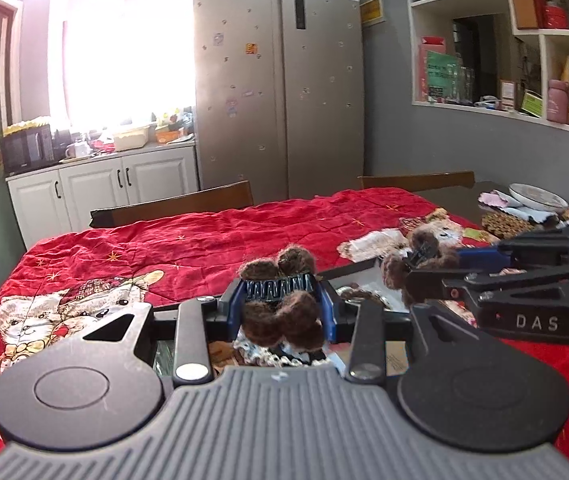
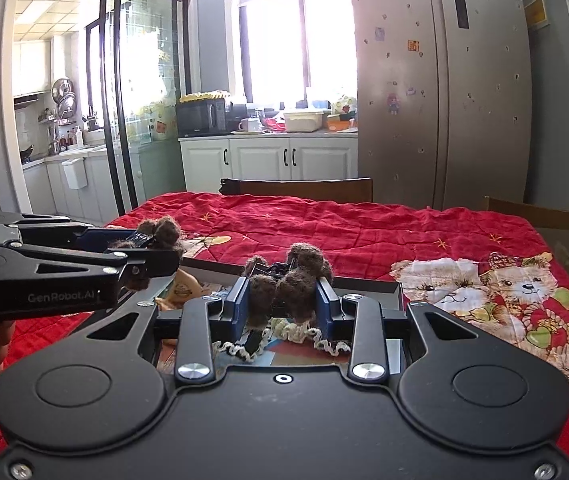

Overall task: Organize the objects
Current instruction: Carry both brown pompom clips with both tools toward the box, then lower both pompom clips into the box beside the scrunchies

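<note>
Fuzzy brown hair clip point(image 1: 280, 304) between left fingers point(image 1: 326, 312), another point(image 2: 290, 288) between right fingers point(image 2: 240, 308)

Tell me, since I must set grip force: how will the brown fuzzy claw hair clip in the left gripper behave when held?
The brown fuzzy claw hair clip probably feels light. Its furry covering may compress between the left gripper pads, while the toothed plastic core looks stiff. Squeezing its levers could spring it open.
</note>
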### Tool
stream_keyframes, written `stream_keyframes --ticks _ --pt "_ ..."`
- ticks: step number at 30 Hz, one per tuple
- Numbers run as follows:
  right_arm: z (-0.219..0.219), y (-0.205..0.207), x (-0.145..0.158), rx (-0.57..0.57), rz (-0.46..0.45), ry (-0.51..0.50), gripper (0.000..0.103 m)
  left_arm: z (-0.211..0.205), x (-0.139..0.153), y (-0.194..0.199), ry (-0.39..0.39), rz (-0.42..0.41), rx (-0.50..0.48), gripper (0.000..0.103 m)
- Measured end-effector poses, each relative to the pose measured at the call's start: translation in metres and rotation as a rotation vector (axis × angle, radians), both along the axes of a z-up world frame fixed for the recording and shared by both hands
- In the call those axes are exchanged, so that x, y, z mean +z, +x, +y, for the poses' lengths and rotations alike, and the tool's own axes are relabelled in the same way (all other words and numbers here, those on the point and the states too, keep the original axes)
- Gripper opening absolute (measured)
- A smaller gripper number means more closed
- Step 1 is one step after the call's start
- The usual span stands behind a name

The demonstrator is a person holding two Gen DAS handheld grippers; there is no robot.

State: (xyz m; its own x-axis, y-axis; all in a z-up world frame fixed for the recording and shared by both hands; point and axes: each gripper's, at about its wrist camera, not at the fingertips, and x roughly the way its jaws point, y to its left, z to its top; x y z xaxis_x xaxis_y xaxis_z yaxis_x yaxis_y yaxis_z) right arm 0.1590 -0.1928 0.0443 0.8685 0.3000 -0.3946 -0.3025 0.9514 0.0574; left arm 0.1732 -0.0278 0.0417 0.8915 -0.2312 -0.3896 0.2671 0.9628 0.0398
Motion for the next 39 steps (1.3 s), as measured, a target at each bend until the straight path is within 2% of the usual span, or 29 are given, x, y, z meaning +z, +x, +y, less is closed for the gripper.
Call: stream_keyframes --ticks 18,23,39 --pt "0.013 0.080 -0.048 -0.036 0.116 0.009 0.033 0.002 -0.036 0.067 0.001 0.095 0.089 0.042" --pt "0.013 0.089 -0.057 -0.034 0.123 0.020 0.033 0.002 -0.045 0.074 -0.008 0.111 0.093 0.042" --pt "0.017 0.104 -0.071 -0.043 0.149 0.022 0.033 -0.005 -0.061 0.083 0.030 0.142 0.083 0.042"
